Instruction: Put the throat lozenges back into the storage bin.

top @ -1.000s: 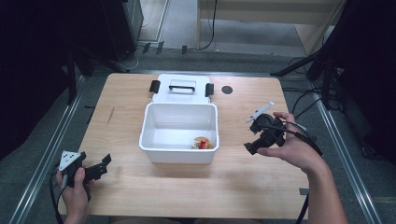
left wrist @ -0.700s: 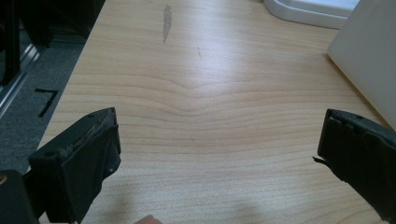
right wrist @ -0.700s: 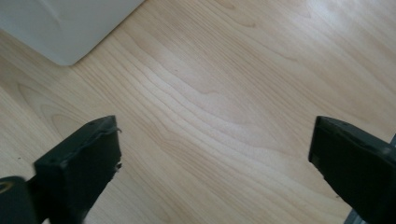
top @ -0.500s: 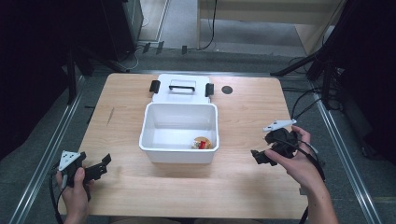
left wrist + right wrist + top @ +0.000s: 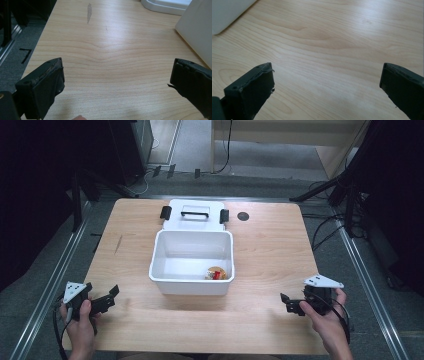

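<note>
Fingers (image 5: pixel 47 82) apart above wooden table (image 5: pixel 270 255)

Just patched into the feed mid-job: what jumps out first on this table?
The white bin sits open at the middle of the wooden table, with a small orange and red object in its near right corner. Its lid lies flat just behind it, black latches at each end. The left gripper and right gripper sit near the table's front corners, jaws wide apart, holding nothing.
</note>
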The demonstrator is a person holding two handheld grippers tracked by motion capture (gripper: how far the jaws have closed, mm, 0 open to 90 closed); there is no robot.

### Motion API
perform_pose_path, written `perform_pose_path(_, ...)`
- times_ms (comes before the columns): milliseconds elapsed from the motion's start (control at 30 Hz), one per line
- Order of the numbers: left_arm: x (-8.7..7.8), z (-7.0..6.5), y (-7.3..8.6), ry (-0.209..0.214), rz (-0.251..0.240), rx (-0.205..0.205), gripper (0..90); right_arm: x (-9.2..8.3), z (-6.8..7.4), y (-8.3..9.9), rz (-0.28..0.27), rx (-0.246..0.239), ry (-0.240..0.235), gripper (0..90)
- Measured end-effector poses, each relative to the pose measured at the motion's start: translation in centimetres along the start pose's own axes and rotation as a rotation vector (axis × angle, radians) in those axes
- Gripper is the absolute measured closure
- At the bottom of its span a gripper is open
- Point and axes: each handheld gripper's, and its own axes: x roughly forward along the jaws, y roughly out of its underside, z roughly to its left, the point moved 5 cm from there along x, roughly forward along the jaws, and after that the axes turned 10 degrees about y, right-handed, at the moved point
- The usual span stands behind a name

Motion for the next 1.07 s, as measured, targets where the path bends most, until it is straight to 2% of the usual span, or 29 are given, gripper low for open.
perform_pose_path(233, 0.0, 0.0, 0.0, -0.002, -0.004, 0.001, 0.0, -0.1, -2.2, 3.5, -0.048, 0.095, 0.018, 0.0)
perform_pose_path(367, 0.0, 0.0, 0.0, -0.004, -0.004, 0.002, 0.0, -0.3, -3.1, 4.5, -0.077, 0.136, 0.040, 0.0)
perform_pose_path(500, 0.0, -0.1, 0.0, -0.003, -0.003, 0.006, 0.0, -0.1, -3.8, 5.0, -0.134, 0.217, 0.061, 0.1)
perform_pose_path(633, 0.1, -0.1, 0.0, -0.002, 0.001, 0.005, 0.0, 0.7, -3.8, 5.5, -0.127, 0.216, 0.093, 0.1)
perform_pose_path(700, 0.1, -0.1, 0.0, -0.003, 0.003, 0.005, 0.0, 0.5, -3.8, 5.5, -0.148, 0.231, 0.118, 0.1)
perform_pose_path(900, 0.1, -0.1, 0.0, -0.001, 0.001, 0.004, 0.0, 0.4, -4.1, 5.6, -0.165, 0.265, 0.106, 0.1)
perform_pose_path(1067, 0.2, -0.1, 0.0, -0.003, 0.004, 0.008, 0.0, 0.5, -4.1, 5.6, -0.158, 0.266, 0.095, 0.1)
